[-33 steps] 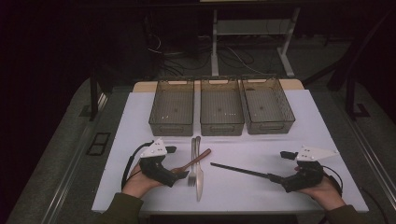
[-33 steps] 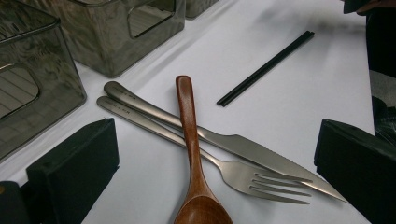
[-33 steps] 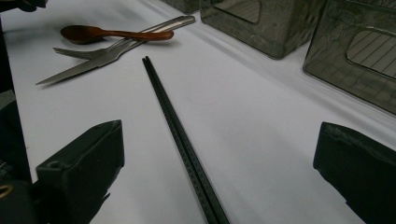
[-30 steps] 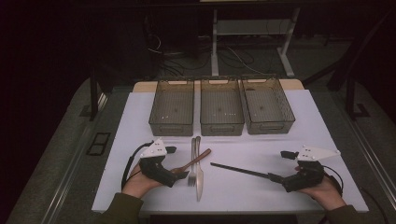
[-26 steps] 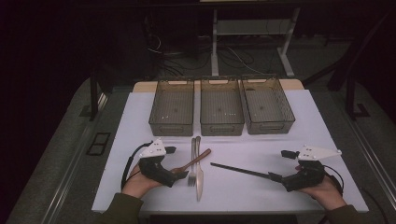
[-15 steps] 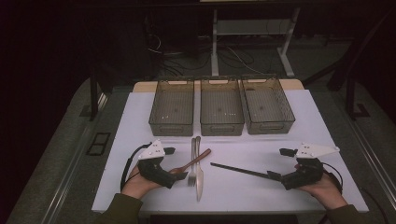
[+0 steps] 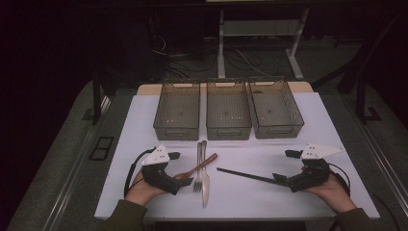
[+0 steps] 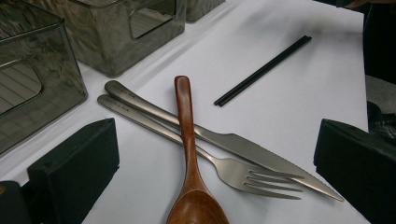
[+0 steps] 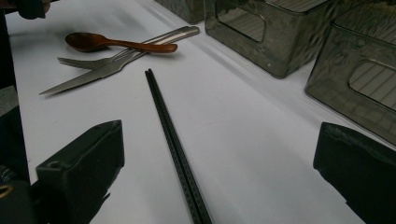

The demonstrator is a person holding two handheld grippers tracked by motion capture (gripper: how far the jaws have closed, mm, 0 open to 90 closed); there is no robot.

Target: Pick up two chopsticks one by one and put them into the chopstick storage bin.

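A wooden spoon (image 7: 201,166) lies slantwise over a steel fork (image 7: 197,168) and knife (image 7: 205,179) at the front centre of the white table (image 7: 139,125). My left gripper (image 7: 185,182) stands open at the spoon's bowl. In the left gripper view the bowl (image 8: 196,210) sits between the two black jaws of that gripper (image 8: 217,140), untouched. To the right lies a pair of black chopsticks (image 7: 245,176). My right gripper (image 7: 281,179) is open at their near end. The chopsticks (image 9: 173,140) run between the jaws of that gripper (image 9: 219,135), closer to the left one.
Three clear plastic bins stand side by side at the back: left (image 7: 176,132), middle (image 7: 228,133), right (image 7: 279,131). All look empty. Bin walls (image 8: 116,42) (image 9: 280,42) rise just beyond the cutlery. Dark floor, cables and table legs lie behind.
My right gripper has edged slightly left and forward along the chopsticks. The left gripper and the cutlery have not moved.
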